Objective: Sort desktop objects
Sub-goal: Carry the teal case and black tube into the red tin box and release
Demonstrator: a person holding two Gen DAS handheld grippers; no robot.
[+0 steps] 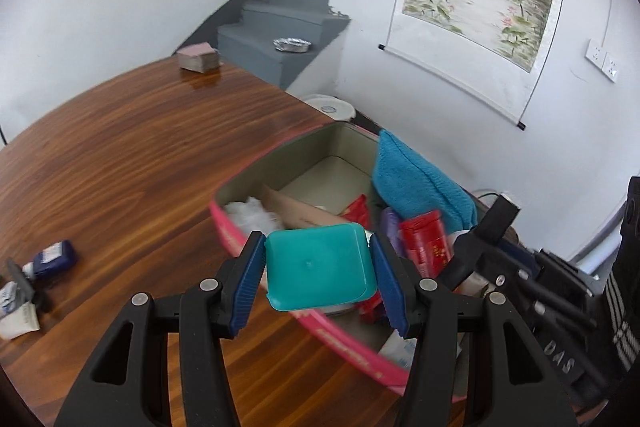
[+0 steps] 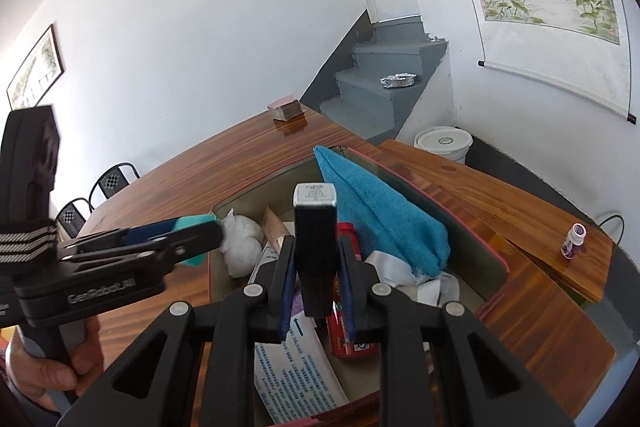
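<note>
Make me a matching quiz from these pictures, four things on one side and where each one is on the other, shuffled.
Things:
1. teal box
2. slim black case
3. blue towel
4. small purple bottle

Places:
A. draped over the pink bin's far wall
B. between the left claw's pads
C. on the wooden board outside the bin
D. clamped upright in the right claw

Pairs: 1-B, 2-D, 3-A, 4-C

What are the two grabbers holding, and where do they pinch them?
The left gripper pinches a teal lid by its side edges. The right gripper pinches a black stick near its lower end.
</note>
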